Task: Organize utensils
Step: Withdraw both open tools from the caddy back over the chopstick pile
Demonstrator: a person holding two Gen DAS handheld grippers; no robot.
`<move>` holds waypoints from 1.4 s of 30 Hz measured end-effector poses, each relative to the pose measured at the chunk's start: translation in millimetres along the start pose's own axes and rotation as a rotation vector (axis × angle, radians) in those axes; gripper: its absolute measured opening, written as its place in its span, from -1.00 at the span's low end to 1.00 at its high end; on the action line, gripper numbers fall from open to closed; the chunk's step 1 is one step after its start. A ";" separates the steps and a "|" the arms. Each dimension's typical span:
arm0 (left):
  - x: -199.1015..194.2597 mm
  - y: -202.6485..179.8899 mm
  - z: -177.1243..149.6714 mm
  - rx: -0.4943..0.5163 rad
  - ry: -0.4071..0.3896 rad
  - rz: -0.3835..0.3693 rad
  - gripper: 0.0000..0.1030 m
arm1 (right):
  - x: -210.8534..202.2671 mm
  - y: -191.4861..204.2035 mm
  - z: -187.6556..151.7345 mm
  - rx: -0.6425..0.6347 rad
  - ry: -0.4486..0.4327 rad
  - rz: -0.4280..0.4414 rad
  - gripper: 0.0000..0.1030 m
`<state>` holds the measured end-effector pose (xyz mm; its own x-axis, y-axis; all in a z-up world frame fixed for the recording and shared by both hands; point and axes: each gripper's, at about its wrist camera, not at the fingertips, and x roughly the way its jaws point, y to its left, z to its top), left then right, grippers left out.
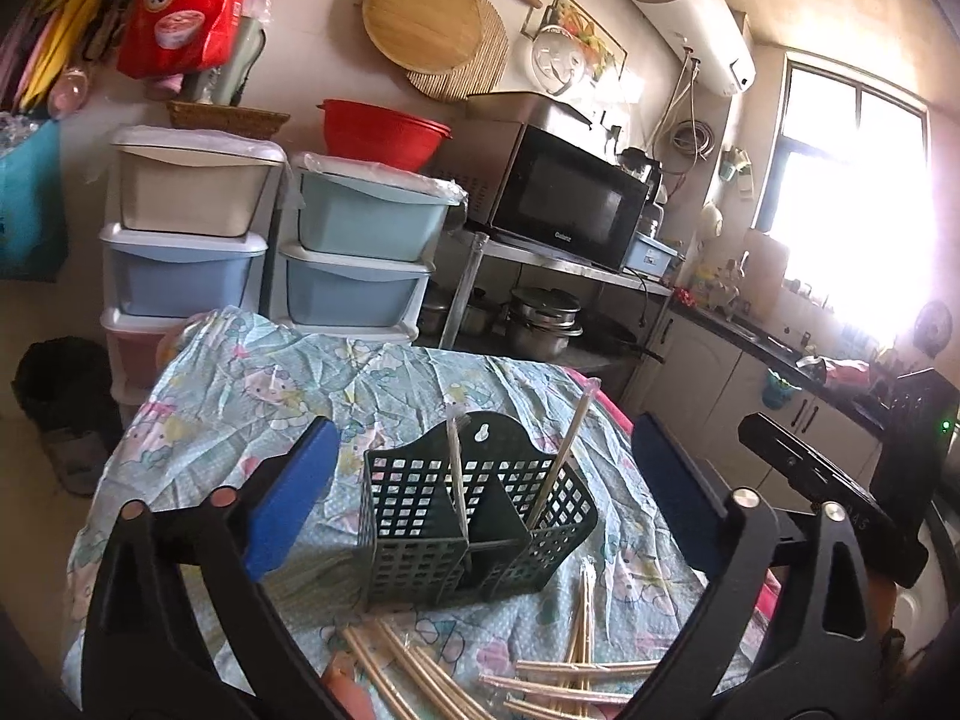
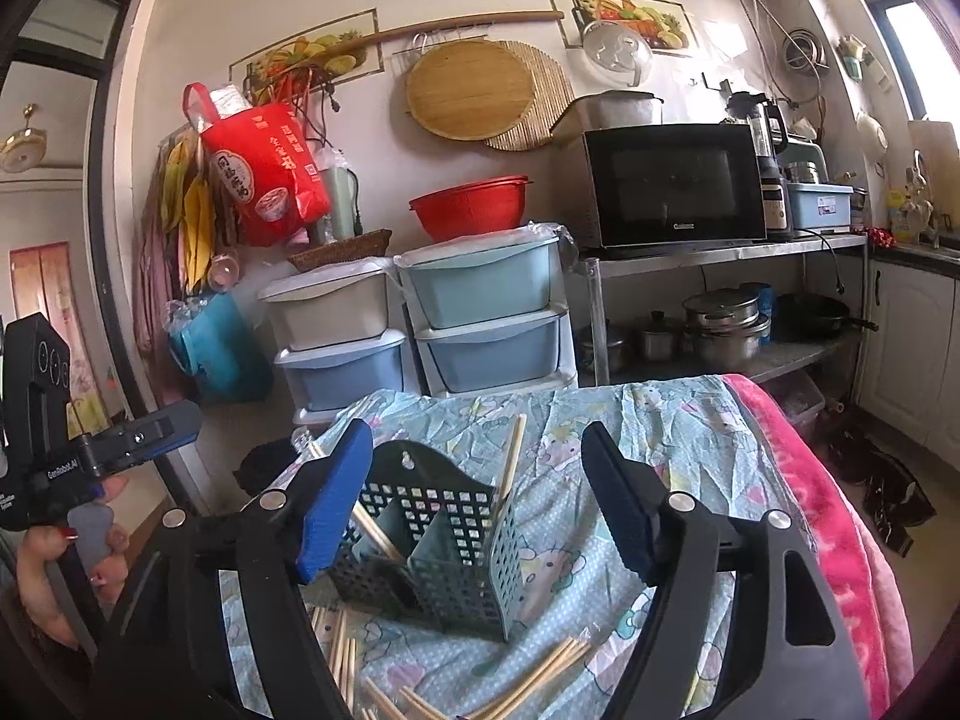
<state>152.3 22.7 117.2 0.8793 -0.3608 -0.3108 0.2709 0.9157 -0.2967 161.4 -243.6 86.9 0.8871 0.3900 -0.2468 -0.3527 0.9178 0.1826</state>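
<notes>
Standing at lower centre of both views, the slotted caddy (image 1: 474, 522) is kept upright on the worktop (image 1: 252, 396) so two wrapped chopstick pairs (image 1: 456, 468) lean inside. Loose pairs (image 1: 570, 678) lie beneath. Left tongs (image 1: 486, 492) and right tongs (image 2: 474, 498) are spread, empty.

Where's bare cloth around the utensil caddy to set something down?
Free: cloth behind the utensil caddy out to the table's far edge, and right of it toward the pink blanket. Crowded: the near edge in front of it, strewn with wrapped chopsticks. Both grippers hover open, empty.
</notes>
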 end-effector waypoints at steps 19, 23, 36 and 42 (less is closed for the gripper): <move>-21.6 2.7 -32.6 -0.004 0.022 0.033 0.79 | -19.7 17.9 -30.2 -0.081 0.068 0.003 0.35; -23.2 7.0 -40.0 -0.009 0.036 0.048 0.79 | -18.8 21.0 -39.7 -0.100 0.098 0.004 0.36; -18.1 21.1 -71.8 -0.042 0.123 0.089 0.79 | -9.7 33.3 -74.1 -0.176 0.220 0.014 0.41; -11.7 21.3 -86.9 -0.050 0.172 0.092 0.79 | -5.9 38.3 -88.0 -0.214 0.270 0.028 0.40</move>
<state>113.8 31.1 36.0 0.8181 -0.3053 -0.4873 0.1691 0.9377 -0.3035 116.5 -204.1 11.5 0.7755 0.3950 -0.4925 -0.4559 0.8900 -0.0041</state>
